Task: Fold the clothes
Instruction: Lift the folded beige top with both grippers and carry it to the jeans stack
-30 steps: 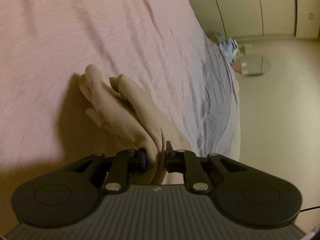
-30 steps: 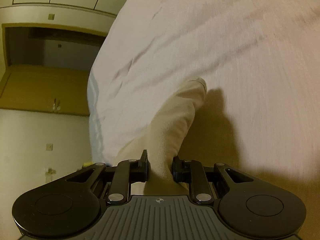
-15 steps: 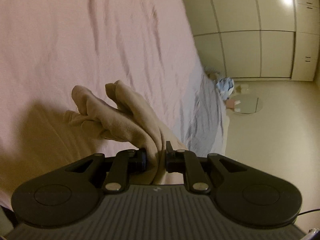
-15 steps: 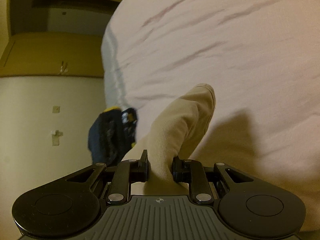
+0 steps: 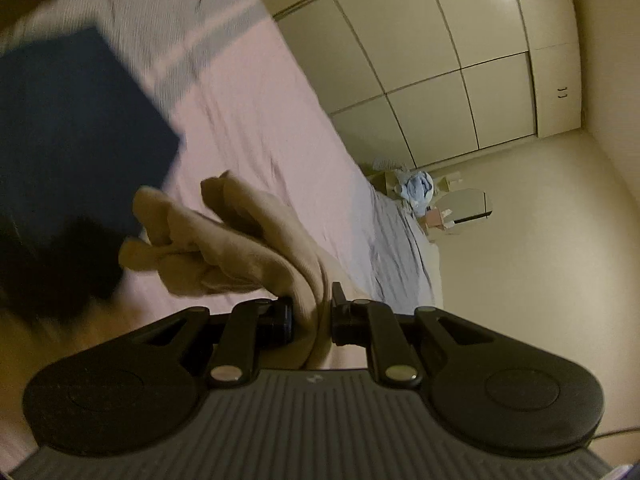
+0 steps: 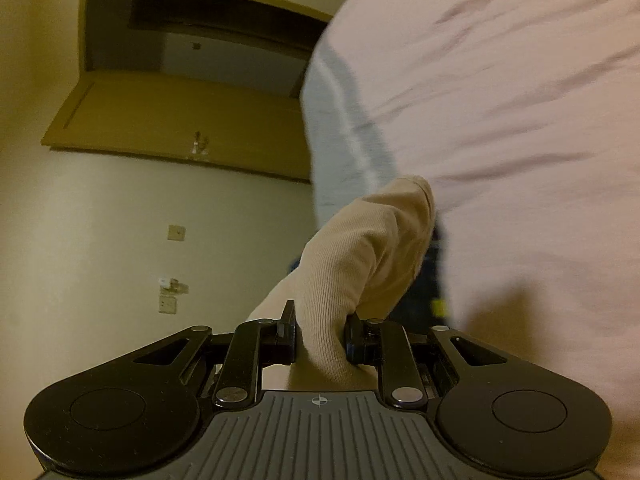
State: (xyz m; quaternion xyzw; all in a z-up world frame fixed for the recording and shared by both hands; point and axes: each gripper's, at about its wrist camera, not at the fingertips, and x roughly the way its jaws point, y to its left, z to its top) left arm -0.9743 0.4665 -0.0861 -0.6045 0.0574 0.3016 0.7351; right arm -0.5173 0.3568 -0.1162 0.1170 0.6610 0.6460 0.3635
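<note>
Jaws of the left gripper [image 5: 312,316] and right gripper [image 6: 320,340] pinch a beige ribbed garment [image 5: 240,248] above the pink bedsheet [image 5: 260,100]; keeping it taut between them should help a clean fold.

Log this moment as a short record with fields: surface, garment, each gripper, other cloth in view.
surface: pink bedsheet
garment: beige ribbed garment, bunched, lifted off the sheet
left gripper: shut on the beige ribbed garment
right gripper: shut on a fold of the same garment
other cloth: dark blue folded item on the bed, blurred
</note>
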